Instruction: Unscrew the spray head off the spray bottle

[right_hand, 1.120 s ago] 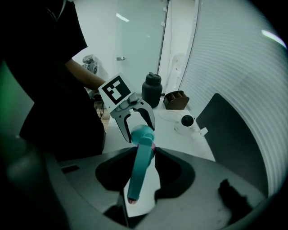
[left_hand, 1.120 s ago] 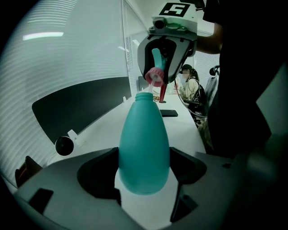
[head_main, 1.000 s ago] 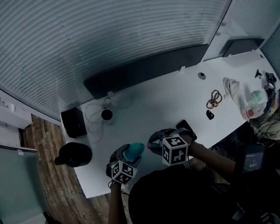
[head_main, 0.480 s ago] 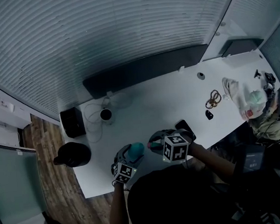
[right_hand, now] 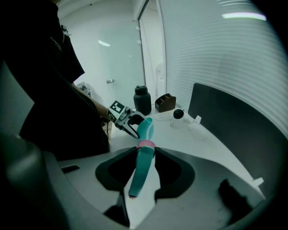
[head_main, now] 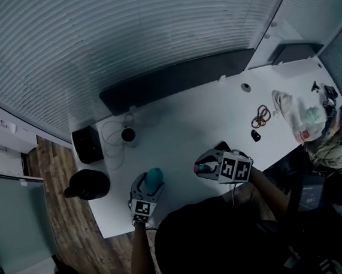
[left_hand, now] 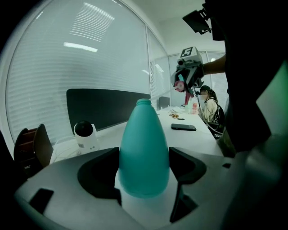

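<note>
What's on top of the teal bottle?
Nothing: the neck of the teal bottle is bare. The spray head is apart from it, clamped in the right gripper. The left gripper covers the bottle's sides where it clamps.

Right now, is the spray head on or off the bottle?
Off: the bottle in the left gripper is bare-necked; the right gripper holds the spray head.

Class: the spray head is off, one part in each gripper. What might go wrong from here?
The bottle is uncapped in the left gripper; if tipped, any contents may spill on the table. The right gripper pinches the slim spray head at one narrow spot, so it might slip and drop.
</note>
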`<state>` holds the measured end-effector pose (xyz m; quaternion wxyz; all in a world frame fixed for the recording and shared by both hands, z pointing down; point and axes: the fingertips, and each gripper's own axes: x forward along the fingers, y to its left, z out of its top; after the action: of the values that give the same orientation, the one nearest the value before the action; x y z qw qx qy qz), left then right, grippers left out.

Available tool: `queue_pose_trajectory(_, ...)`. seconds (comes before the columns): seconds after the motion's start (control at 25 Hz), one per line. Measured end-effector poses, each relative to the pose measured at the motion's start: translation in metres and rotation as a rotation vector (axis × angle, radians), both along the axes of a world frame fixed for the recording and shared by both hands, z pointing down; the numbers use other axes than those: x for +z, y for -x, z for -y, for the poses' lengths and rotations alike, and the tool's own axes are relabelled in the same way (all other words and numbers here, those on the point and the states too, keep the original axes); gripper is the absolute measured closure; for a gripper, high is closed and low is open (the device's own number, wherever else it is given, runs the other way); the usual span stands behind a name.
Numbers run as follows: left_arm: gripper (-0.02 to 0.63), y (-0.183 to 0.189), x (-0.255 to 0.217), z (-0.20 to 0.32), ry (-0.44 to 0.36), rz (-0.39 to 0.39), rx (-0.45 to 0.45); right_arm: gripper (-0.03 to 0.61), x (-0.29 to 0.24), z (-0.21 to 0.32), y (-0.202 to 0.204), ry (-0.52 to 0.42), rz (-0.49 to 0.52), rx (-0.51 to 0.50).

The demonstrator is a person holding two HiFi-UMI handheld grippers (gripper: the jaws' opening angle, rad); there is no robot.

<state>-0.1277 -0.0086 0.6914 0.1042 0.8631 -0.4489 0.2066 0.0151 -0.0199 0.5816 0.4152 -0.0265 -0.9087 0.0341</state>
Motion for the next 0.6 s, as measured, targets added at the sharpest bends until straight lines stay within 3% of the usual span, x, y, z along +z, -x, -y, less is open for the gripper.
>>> queue_pose_trajectory(0.12,0.261,0.008,0.010,0.001,-0.039,-0.022,-0.019,0.448,-0.011,0.011,-0.001,0.136,0.206,0.116)
queue_pose_trajectory(0.28,0.261,0.001,0.005,-0.006,-0.049,-0.122,-0.017,0.448,-0.042,0.033,-0.008,0.523,0.717,0.391)
queue_pose_trajectory(0.36,0.261,-0.003,-0.017,-0.008,-0.094,-0.206,-0.010,0.448,-0.050,0.042,-0.014,0.631,0.906,0.501)
queue_pose_trajectory(0.48,0.261,-0.001,-0.058,-0.008,-0.166,-0.284,-0.030,0.448,-0.031,0.046,-0.011,0.651,0.968,0.563)
queue_pose_trajectory(0.6,0.261,0.005,-0.073,-0.007,-0.188,-0.225,-0.039,0.448,-0.001,0.035,0.009,0.663,0.897,0.536)
